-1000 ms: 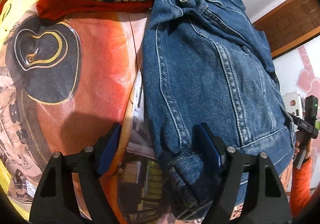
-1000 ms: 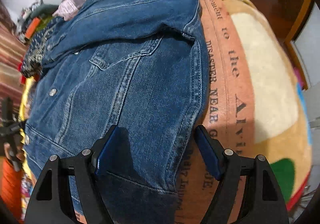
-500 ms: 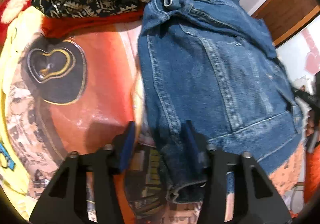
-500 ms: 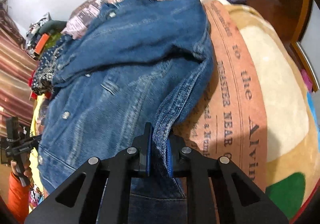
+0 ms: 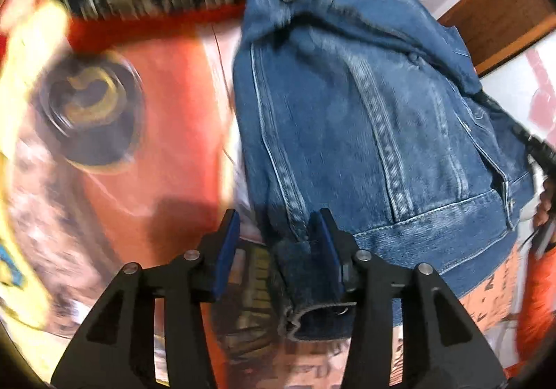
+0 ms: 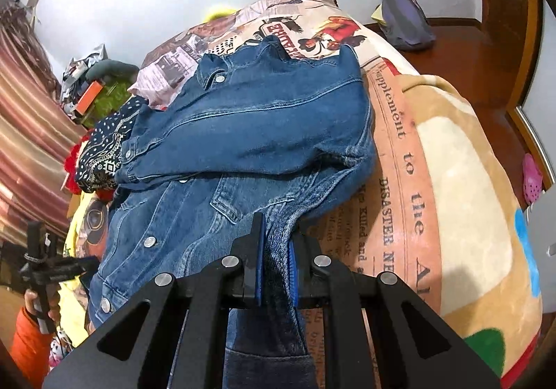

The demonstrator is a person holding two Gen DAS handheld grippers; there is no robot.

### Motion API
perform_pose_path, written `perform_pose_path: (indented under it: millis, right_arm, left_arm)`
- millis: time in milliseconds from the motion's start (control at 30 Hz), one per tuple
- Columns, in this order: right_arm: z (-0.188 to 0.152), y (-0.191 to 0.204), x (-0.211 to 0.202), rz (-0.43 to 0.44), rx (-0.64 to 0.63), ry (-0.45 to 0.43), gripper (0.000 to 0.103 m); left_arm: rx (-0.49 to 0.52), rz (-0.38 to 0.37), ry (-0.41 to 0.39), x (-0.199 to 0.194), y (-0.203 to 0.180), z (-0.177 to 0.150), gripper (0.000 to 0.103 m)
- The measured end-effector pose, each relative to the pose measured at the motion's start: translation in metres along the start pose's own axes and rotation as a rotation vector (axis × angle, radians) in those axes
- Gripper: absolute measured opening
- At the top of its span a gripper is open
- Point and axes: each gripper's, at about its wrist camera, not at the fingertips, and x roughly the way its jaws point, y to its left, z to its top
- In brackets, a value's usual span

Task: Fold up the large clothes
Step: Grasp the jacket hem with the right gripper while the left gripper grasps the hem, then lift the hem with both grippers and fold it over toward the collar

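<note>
Left gripper [image 5: 278, 243] narrowed since earlier, jaws unclenched astride denim jacket [image 5: 365, 118] cuff; right gripper [image 6: 276, 251] jaws clenched on hem.

The jacket [image 6: 243, 131] is blue denim with pale blue stitching and shiny silver buttons. At 9 o'clock from it lies a dark navy cloth [image 6: 104, 152] with white dots and zigzag shapes, and red fabric [image 5: 156, 31] peeks from under it. The blanket [image 6: 462, 180] at 3 o'clock is tan and cream with a green patch, a blue patch, and an orange band of black letters. In the left wrist view the blanket has a big orange part with a black and gold circle [image 5: 90, 118] at 9 o'clock. The pads [image 6: 259, 260] on the black gripper are bright blue. The curtain [image 6: 24, 131] has pink and brown stripes.
</note>
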Motion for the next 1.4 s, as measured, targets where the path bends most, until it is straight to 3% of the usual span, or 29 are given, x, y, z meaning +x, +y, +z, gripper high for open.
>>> perform_pose_path:
  millis: [133, 200, 267, 400, 533, 667, 833, 967, 1033, 1067, 1167, 1300, 1400]
  right_arm:
    - [-0.002, -0.006, -0.005, -0.001, 0.009, 0.003, 0.01]
    - [-0.001, -0.008, -0.005, 0.005, 0.018, 0.004, 0.01]
    - [-0.001, -0.009, -0.005, 0.012, 0.023, -0.001, 0.01]
    - [0.005, -0.004, -0.009, 0.016, 0.011, -0.02, 0.01]
    - [0.018, 0.001, -0.016, 0.026, 0.0, -0.053, 0.01]
    - [0.05, 0.007, -0.024, 0.057, -0.009, -0.102, 0.01]
    - [0.102, 0.012, -0.014, 0.019, -0.009, -0.176, 0.01]
    - [0.138, -0.007, 0.022, -0.003, 0.07, -0.172, 0.01]
    - [0.15, -0.02, 0.048, -0.016, 0.103, -0.137, 0.009]
    - [0.156, -0.028, 0.064, -0.019, 0.122, -0.115, 0.009]
    - [0.166, -0.047, 0.104, -0.027, 0.176, -0.048, 0.009]
    - [0.162, -0.063, 0.14, -0.044, 0.214, 0.043, 0.01]
    - [0.155, -0.062, 0.139, -0.055, 0.194, 0.046, 0.011]
  left_arm:
    - [-0.109, -0.139, 0.008, 0.012, 0.017, 0.002, 0.043]
    - [-0.159, -0.216, 0.013, 0.014, 0.026, 0.002, 0.032]
    - [-0.153, -0.206, -0.003, 0.01, 0.024, 0.002, 0.023]
    - [-0.034, -0.112, -0.097, -0.016, -0.009, 0.014, 0.016]
    - [0.016, -0.133, -0.214, -0.058, -0.036, 0.04, 0.014]
    - [0.032, -0.166, -0.341, -0.109, -0.062, 0.094, 0.014]
    - [0.017, -0.065, -0.492, -0.14, -0.061, 0.159, 0.014]
    - [-0.033, 0.101, -0.547, -0.124, -0.051, 0.214, 0.011]
    - [-0.057, 0.166, -0.534, -0.103, -0.04, 0.243, 0.009]
    - [-0.07, 0.183, -0.524, -0.091, -0.034, 0.254, 0.0]
    - [-0.089, 0.256, -0.506, -0.066, -0.013, 0.275, 0.0]
    - [-0.076, 0.273, -0.438, -0.032, 0.007, 0.289, 0.0]
    - [-0.04, 0.249, -0.429, -0.025, 0.004, 0.278, 0.001]
